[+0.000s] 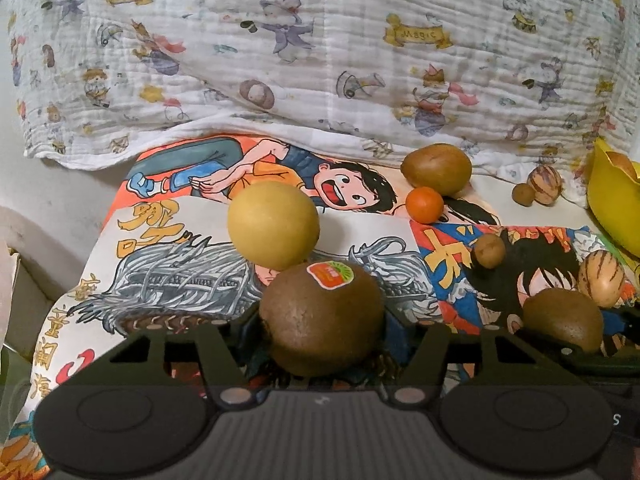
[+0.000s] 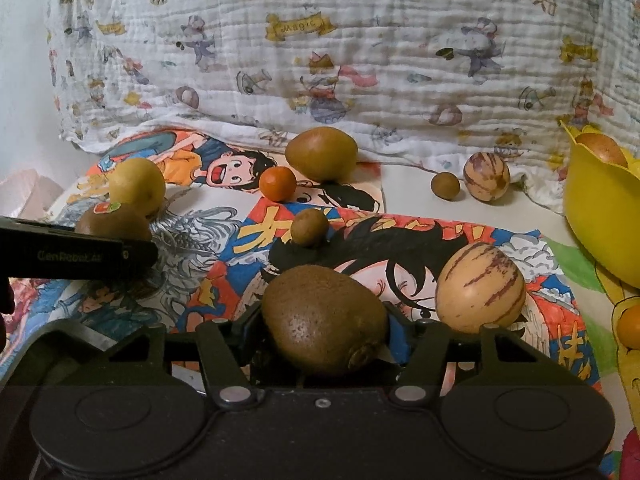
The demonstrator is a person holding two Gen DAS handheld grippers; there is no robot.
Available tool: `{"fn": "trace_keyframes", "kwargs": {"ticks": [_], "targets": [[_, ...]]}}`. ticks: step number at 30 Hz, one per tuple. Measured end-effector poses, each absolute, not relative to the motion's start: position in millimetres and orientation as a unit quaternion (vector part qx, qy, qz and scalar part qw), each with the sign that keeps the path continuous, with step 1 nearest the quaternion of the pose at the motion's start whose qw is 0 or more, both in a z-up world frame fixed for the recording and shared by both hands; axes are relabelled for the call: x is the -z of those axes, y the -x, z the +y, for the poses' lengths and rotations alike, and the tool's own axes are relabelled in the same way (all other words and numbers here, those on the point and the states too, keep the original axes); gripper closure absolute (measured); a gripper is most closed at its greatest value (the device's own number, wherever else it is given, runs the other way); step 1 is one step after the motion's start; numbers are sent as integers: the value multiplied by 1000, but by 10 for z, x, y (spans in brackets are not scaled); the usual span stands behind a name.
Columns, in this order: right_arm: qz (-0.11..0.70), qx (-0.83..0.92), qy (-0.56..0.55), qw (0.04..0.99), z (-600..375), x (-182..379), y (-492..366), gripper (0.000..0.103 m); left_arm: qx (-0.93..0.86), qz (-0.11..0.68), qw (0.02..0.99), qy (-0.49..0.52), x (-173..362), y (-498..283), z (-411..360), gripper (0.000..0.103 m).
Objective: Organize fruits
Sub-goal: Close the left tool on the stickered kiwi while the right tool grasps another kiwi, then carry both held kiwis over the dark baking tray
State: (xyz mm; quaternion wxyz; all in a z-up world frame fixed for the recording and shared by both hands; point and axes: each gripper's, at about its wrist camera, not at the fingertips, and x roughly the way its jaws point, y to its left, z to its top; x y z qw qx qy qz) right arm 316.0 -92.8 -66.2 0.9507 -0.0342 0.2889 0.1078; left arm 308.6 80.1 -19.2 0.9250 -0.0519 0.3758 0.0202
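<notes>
You had a kiwi in each tool. Your left gripper (image 1: 322, 322) had its jaws pressed against the flanks of the stickered kiwi (image 1: 320, 318), label side up, and your right gripper (image 2: 324, 322) clamped the plain kiwi (image 2: 324, 318), whose long axis ran across the jaws with the stem end turned toward the camera. Whether either fruit was lifted off the surface (image 2: 416, 200) or only pinched in place, the views did not settle. The relation that mattered was the yellow bowl (image 2: 596, 216) — it sat ahead and far to the right of your right jaws, already holding an orange fruit, and farther right again from your left jaws, so the right hand looked the nearer one to deliver first. Just right of the right jaws stood a striped melon (image 2: 480, 288), nearly touching the tool; swinging straight toward the bowl would likely have nudged it. Ahead of the left jaws, close to the stickered kiwi, sat a yellow pear (image 1: 274, 224); a small tangerine (image 1: 425, 205) and a third kiwi (image 1: 436, 168) lay farther ahead to the right.
</notes>
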Motion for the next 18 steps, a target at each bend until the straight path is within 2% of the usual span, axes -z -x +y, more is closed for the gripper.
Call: {"fn": "trace_keyframes", "kwargs": {"ticks": [18], "targets": [[252,-172,30,952,-981,359,-2550,41,6,360,929,84,-210,-2469,754,38]]}}
